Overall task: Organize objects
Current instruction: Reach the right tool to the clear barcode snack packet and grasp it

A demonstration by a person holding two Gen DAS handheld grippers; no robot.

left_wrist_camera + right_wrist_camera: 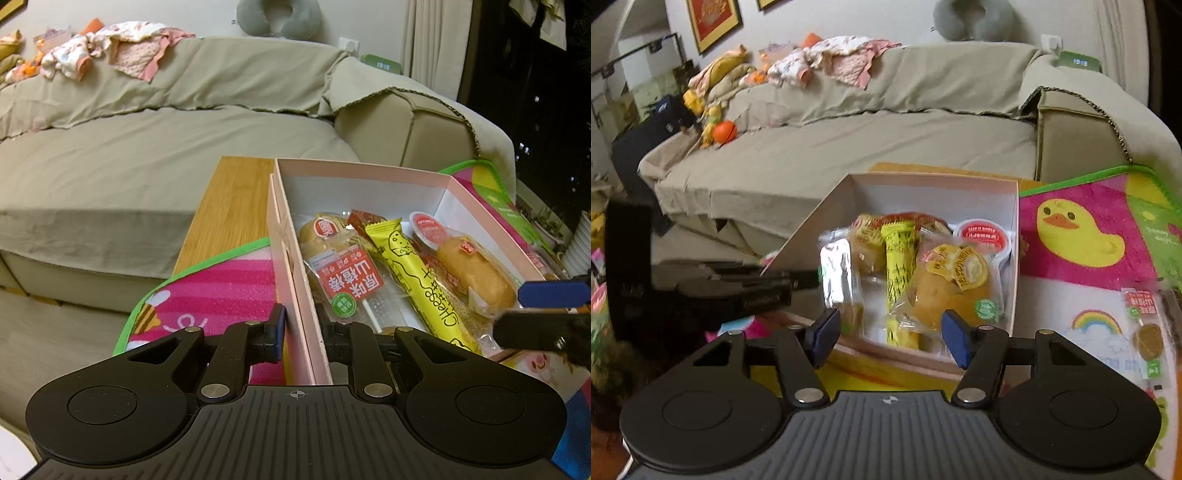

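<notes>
A pink box [291, 236] holds several wrapped snacks: a yellow cheese stick [417, 280], a red-labelled hawthorn packet [351, 284], a wrapped bun [476, 273] and a red-lidded jelly cup [428, 229]. My left gripper [301, 332] is shut on the box's left wall, one finger outside and one inside. My right gripper [890, 338] hangs over the box's near edge [901, 360]. Its blue pads [956, 341] stand apart and press on nothing, with the wrapped bun [945, 295] just beyond them. In the left wrist view the right gripper [535, 312] comes in from the right.
The box sits on a colourful mat [1082, 221] over a wooden table [229, 206]. One more hawthorn packet [1145, 325] lies on the mat right of the box. A covered sofa [147, 158] stands right behind, with clothes [125, 51] on its back.
</notes>
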